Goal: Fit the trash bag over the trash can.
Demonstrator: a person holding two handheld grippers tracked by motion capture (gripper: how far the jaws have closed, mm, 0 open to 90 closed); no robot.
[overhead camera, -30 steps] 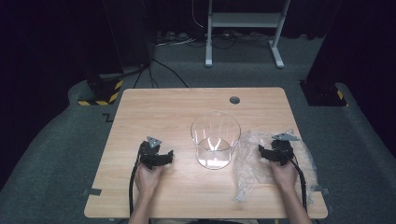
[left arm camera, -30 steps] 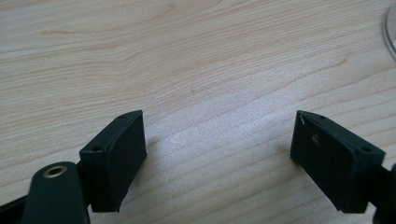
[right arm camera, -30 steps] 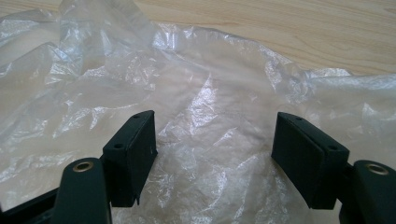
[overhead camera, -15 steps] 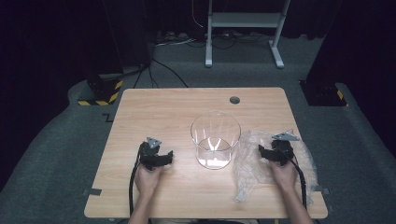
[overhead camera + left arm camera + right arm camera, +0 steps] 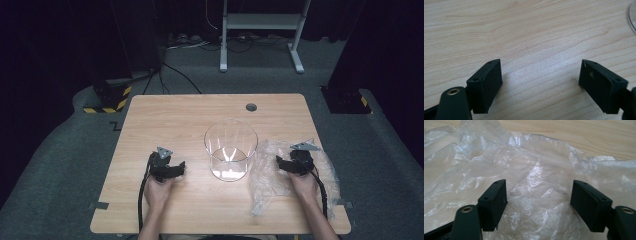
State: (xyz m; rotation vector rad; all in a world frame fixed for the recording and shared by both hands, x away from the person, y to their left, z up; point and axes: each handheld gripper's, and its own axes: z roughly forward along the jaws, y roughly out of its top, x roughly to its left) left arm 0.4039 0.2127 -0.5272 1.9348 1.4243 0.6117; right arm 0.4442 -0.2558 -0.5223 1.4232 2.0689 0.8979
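No movement is seen since the earlier frames: the left gripper (image 5: 181, 165) is kept on the bare wooden table (image 5: 165, 117) at about nine o'clock from the clear glass cylinder (image 5: 230, 149), its jaws spread wide with nothing between them. The right gripper (image 5: 279, 161) is held at three o'clock from the cylinder, over the crumpled clear plastic bag (image 5: 529, 170), jaws likewise spread wide and empty

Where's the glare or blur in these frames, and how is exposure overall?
High view: the pale wooden table is evenly lit, the surroundings are near black, and highlights streak the clear glass cylinder. Left gripper view: a soft sheen on the wood between the open jaws, which look slightly soft. Right gripper view: strong white glare patches on the crinkled clear plastic bag.
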